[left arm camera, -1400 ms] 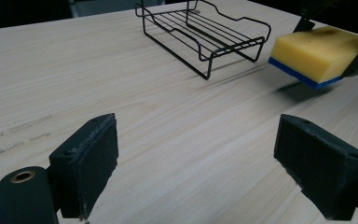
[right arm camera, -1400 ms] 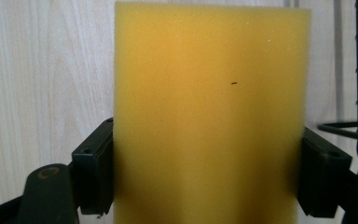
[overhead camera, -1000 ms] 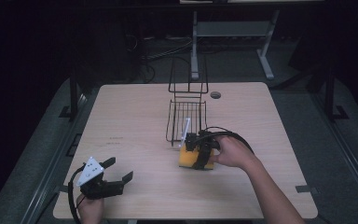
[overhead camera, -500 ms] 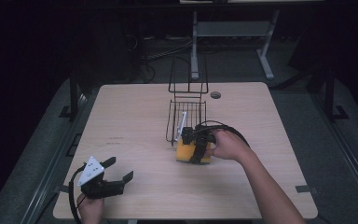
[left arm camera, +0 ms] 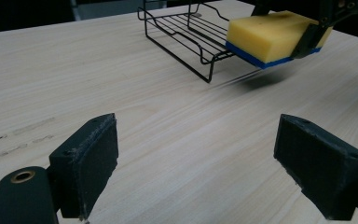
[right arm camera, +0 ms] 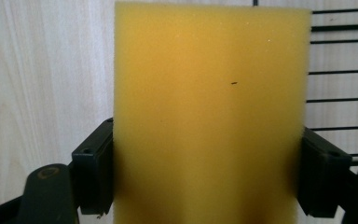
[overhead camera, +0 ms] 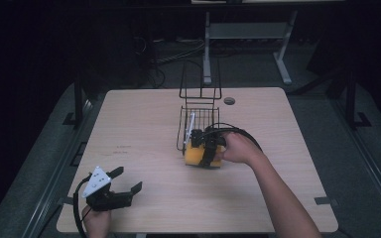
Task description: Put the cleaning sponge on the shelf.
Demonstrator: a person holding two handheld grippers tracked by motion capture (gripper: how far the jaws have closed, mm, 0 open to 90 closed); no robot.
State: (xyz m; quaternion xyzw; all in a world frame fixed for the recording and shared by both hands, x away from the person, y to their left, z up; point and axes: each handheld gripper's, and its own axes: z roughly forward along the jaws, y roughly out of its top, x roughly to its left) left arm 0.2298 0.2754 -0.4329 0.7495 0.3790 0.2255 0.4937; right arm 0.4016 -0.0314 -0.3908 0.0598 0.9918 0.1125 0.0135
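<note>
No legible markings. Right gripper (overhead camera: pixel 206 148) fingers clamp the yellow sponge (overhead camera: pixel 198 154) above the counter (overhead camera: pixel 144 124), beside the wire rack (overhead camera: pixel 198 119). Left gripper (overhead camera: pixel 124 186) rests low, fingers spread, grasping nothing.

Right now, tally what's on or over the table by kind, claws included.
Sponge: 1, yellow with blue base, held in the right claw
Wire rack: 1, black
Claws: 2, the left claw holding nothing
Total: 4

porous foam sponge (right arm camera: pixel 208 116), matt wood table (overhead camera: pixel 144 124)
</note>
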